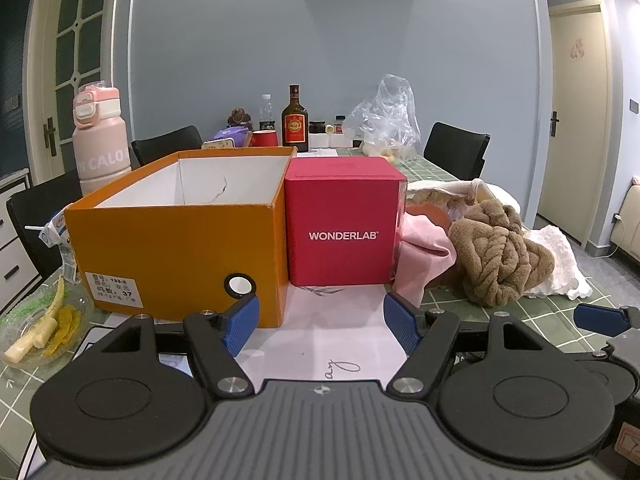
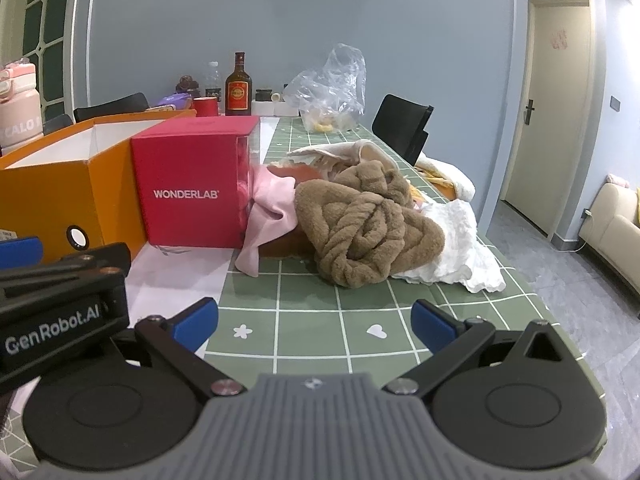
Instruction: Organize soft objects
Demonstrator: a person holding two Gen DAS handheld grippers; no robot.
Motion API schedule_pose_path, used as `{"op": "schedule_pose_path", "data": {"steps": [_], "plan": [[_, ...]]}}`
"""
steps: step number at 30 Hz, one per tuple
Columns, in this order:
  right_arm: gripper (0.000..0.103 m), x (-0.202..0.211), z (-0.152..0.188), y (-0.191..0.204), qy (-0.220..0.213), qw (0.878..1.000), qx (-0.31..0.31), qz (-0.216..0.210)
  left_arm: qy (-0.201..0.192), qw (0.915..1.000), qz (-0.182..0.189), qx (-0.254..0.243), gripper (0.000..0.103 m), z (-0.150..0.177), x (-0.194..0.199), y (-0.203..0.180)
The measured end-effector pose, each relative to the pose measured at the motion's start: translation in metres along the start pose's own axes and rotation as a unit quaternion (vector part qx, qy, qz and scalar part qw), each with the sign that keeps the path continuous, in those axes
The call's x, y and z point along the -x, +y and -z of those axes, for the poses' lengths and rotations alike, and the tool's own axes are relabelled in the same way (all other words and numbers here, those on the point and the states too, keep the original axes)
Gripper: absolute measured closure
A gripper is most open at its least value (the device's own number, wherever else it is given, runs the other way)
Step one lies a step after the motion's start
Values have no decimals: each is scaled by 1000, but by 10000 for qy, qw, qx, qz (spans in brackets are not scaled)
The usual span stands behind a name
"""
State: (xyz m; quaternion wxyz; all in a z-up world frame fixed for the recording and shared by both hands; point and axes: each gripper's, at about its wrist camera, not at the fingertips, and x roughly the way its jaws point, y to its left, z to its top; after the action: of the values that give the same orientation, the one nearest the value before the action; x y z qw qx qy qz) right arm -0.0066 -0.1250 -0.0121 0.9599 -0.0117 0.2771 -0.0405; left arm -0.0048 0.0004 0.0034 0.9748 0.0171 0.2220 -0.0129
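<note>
A pile of soft things lies on the green checked tablecloth: a brown knotted plush (image 1: pixel 500 256) (image 2: pixel 364 224), a pink cloth (image 1: pixel 424 256) (image 2: pixel 268 216), a white crinkled cloth (image 1: pixel 556 264) (image 2: pixel 460 248) and cream fabric (image 2: pixel 352 152) behind. An open orange shoebox (image 1: pixel 180 240) (image 2: pixel 48 184) stands left of a red WONDERLAB box (image 1: pixel 344 224) (image 2: pixel 192 184). My left gripper (image 1: pixel 320 320) is open and empty, in front of both boxes. My right gripper (image 2: pixel 314 326) is open and empty, in front of the brown plush.
A pink bottle (image 1: pixel 102 140) stands behind the shoebox. A glass dish of peels (image 1: pixel 40 332) sits at the left front. Bottles, a red cup (image 1: pixel 266 138) and a plastic bag (image 1: pixel 384 120) stand at the far end. Black chairs (image 2: pixel 402 126) flank the table. The table edge runs along the right.
</note>
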Motion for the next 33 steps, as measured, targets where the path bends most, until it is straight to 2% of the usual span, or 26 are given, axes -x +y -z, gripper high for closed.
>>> {"op": "schedule_pose_path", "data": {"steps": [21, 33], "plan": [[3, -2, 1, 1, 25, 10000, 42, 24, -52, 9999, -128, -84, 20, 2, 1, -3], [3, -1, 2, -4, 14, 9999, 90, 61, 70, 10000, -39, -40, 20, 1, -1, -6]]}}
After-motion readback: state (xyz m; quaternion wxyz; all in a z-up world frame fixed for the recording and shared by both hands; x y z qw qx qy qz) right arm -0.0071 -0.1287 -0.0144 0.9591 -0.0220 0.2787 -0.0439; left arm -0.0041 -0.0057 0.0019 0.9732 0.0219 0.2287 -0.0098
